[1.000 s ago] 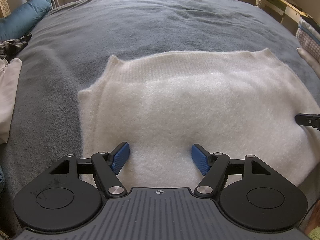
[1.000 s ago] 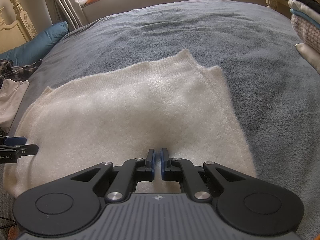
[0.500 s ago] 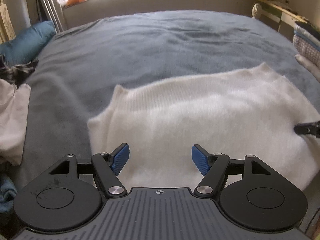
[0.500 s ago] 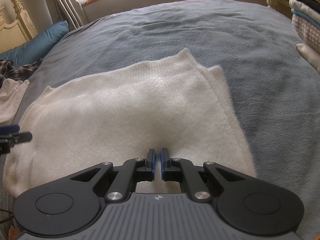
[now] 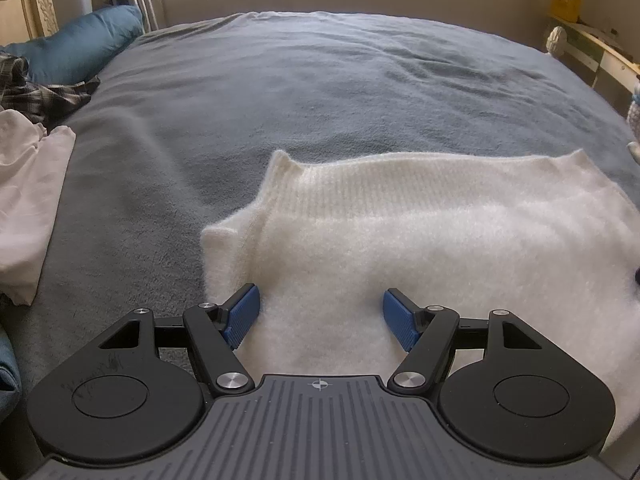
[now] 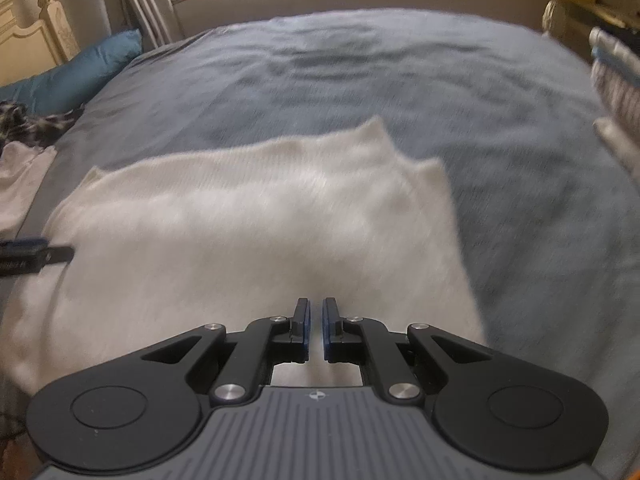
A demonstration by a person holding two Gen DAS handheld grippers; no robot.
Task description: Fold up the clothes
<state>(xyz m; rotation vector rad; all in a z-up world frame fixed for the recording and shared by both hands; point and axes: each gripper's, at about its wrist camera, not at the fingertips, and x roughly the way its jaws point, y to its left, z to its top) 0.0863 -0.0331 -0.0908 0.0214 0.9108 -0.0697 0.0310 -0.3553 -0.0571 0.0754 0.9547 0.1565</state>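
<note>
Sweater (image 5: 440,248) is looking like fuzzy white knit, ribbed at the hem. Bed (image 5: 320,92) cover is showing as matt grey fleece. Left tool (image 5: 320,322) is showing matt black plastic, ridged blue pads (image 5: 242,317), shiny metal pivots.

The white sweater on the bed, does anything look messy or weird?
Not really. The white sweater lies flat and smooth on the grey blanket. The only messy bit is a crumpled heap of other clothes at the left edge, by the blue pillow.

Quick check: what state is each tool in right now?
Left tool: open, holding nothing, over the fluffy white knit sweater.
Right tool: nearly closed; a grip on the sweater cannot be told.
</note>
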